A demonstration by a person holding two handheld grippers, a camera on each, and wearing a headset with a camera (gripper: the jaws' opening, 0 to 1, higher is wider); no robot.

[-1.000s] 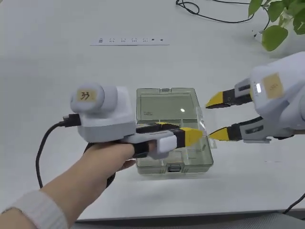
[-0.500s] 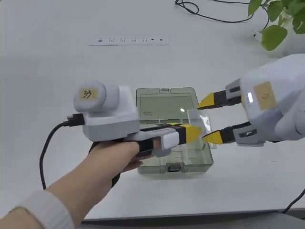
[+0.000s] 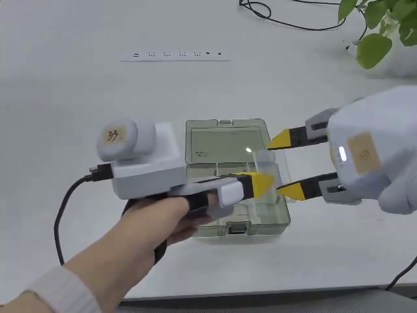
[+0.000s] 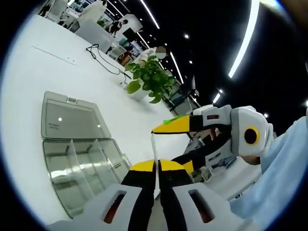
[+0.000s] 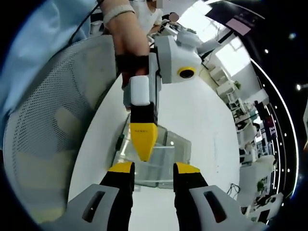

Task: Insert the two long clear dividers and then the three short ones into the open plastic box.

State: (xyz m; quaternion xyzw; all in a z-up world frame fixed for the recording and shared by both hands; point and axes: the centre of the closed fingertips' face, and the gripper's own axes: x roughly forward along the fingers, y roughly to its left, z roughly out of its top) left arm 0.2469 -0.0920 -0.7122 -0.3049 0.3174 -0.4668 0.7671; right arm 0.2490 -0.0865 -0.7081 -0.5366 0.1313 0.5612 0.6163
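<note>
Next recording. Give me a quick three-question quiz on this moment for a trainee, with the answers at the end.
1. True or false: the right gripper has its jaws open.
2. What is clamped in the jaws of the left gripper? A) a clear divider B) a spoon C) a screw
3. Fill in the gap: the lid of the plastic box is ____, folded back flat behind it.
Key: 1 true; 2 A; 3 open.
</note>
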